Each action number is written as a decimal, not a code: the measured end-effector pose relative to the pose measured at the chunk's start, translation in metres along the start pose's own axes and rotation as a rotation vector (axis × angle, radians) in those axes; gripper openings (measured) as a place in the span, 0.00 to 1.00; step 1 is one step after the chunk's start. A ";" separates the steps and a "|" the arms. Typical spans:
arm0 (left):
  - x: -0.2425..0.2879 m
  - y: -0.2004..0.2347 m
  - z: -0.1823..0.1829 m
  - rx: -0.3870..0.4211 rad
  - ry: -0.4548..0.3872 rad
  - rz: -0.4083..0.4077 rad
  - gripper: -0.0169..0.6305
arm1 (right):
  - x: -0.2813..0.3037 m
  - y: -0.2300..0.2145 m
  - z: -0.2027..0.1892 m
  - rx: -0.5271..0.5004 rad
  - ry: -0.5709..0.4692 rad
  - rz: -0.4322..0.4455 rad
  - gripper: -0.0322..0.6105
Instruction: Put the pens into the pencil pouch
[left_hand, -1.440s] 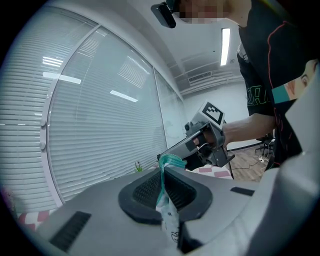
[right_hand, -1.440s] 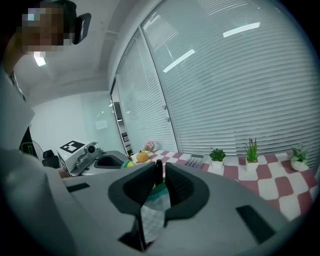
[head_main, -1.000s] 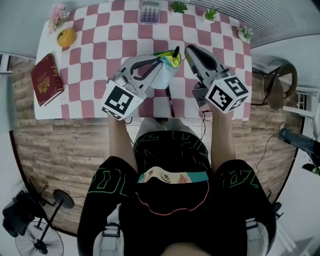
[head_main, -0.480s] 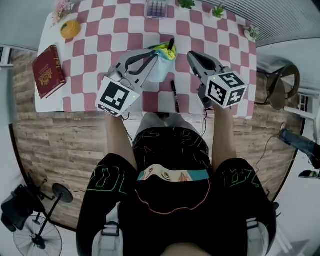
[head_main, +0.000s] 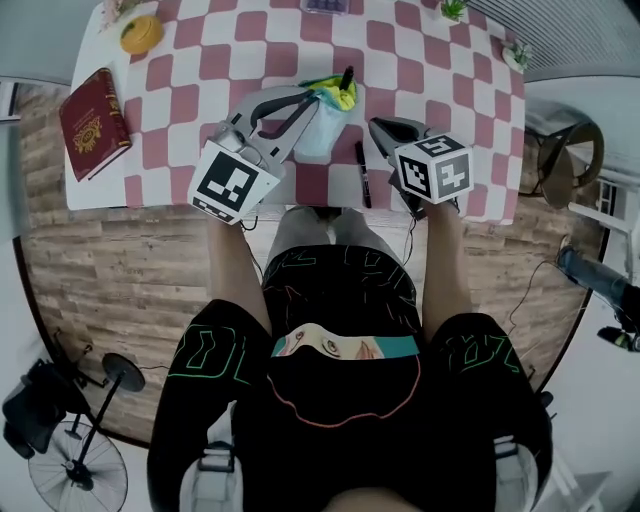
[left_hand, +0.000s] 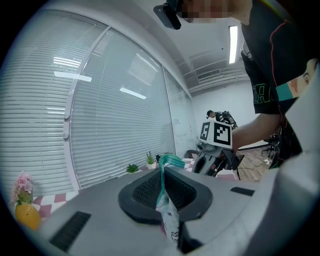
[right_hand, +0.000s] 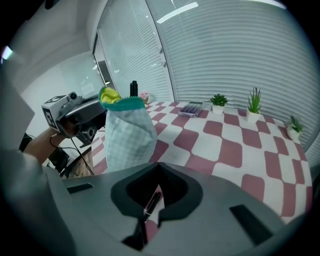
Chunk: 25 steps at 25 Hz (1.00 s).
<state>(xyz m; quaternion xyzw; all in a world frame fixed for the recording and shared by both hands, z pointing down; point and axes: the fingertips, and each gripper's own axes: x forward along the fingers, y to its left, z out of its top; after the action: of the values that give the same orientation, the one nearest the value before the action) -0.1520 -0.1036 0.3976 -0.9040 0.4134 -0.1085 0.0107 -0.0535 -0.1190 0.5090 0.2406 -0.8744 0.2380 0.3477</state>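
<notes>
Pink-and-white checked table (head_main: 190, 60): fills the top of the head view, all the action at its near edge.
Dark red hardback book (head_main: 93, 122): flat at the far left edge, well apart from both grippers.
Left gripper (left_hand: 163, 175): jaws clamped on the pouch's teal rim, fabric pinched between the pads.
Pale green checked fabric pencil pouch (head_main: 322, 125): standing on the table between the two grippers, mouth up, yellow lining showing.
Upright black pen (head_main: 346, 78): poking out of the pouch's mouth.
Loose black pen (head_main: 362, 175): lying on the table just right of the pouch, beside and under the right gripper; the right gripper view catches it through the hollow behind the jaw tips.
Right gripper (right_hand: 159, 164): tilted down at the table, jaw tips pressed together, nothing between them; the loose pen lies below, not gripped.
</notes>
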 end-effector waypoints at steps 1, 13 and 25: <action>-0.001 -0.001 -0.002 -0.003 0.000 -0.004 0.05 | 0.003 0.001 -0.006 0.003 0.019 0.000 0.05; -0.011 -0.002 -0.010 -0.053 -0.041 -0.021 0.05 | 0.029 0.002 -0.057 0.051 0.210 -0.045 0.06; -0.007 -0.006 -0.007 -0.043 -0.047 -0.038 0.05 | 0.043 0.002 -0.071 0.068 0.302 -0.022 0.17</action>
<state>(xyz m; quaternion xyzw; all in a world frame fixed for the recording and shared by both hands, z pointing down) -0.1537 -0.0939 0.4034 -0.9140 0.3980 -0.0786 -0.0012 -0.0477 -0.0870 0.5853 0.2234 -0.8007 0.2973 0.4696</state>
